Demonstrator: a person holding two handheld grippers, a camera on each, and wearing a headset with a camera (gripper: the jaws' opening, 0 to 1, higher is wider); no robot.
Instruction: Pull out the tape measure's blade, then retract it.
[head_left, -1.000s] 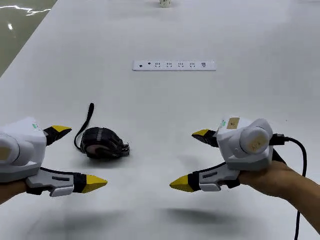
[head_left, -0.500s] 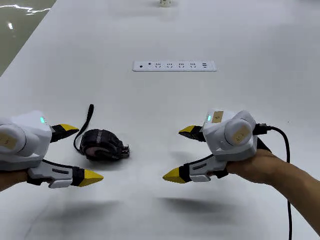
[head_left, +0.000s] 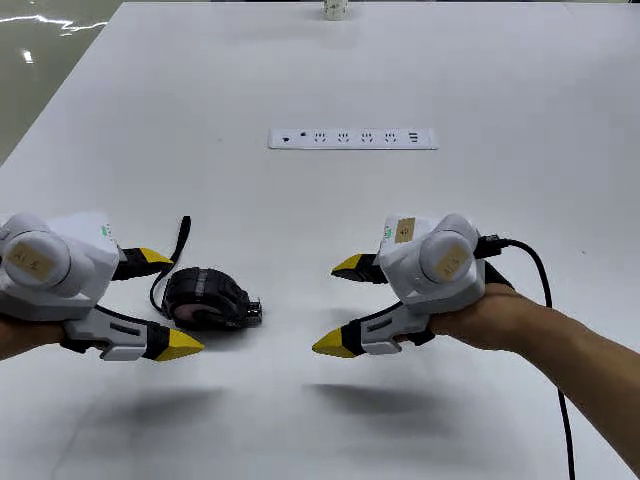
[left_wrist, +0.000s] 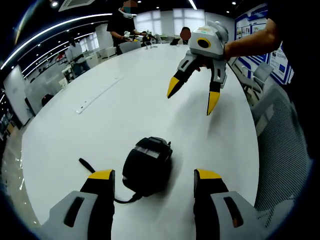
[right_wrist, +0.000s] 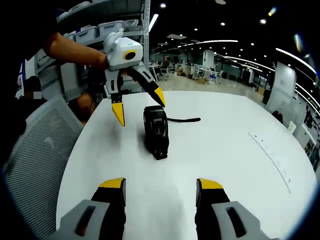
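A black tape measure (head_left: 207, 298) with a black wrist strap (head_left: 178, 240) lies on the white table (head_left: 300, 210), blade retracted. My left gripper (head_left: 175, 301) is open, and its yellow tips flank the near end of the case without touching it. In the left gripper view the tape measure (left_wrist: 146, 165) sits just ahead of the open left gripper (left_wrist: 155, 175). My right gripper (head_left: 335, 306) hovers open to the right of the case, a short gap away. In the right gripper view the tape measure (right_wrist: 156, 128) lies beyond the right gripper (right_wrist: 162, 184), with the left gripper (right_wrist: 139, 108) behind it.
A white power strip (head_left: 352, 138) lies farther back on the table. A black cable (head_left: 545, 300) trails from the right gripper along the person's arm. A small white object (head_left: 335, 8) stands at the far edge. People stand in the room beyond the table.
Both grippers have moved inward toward the tape measure. The left one now has its tips on either side of the case. The tape measure has not moved.
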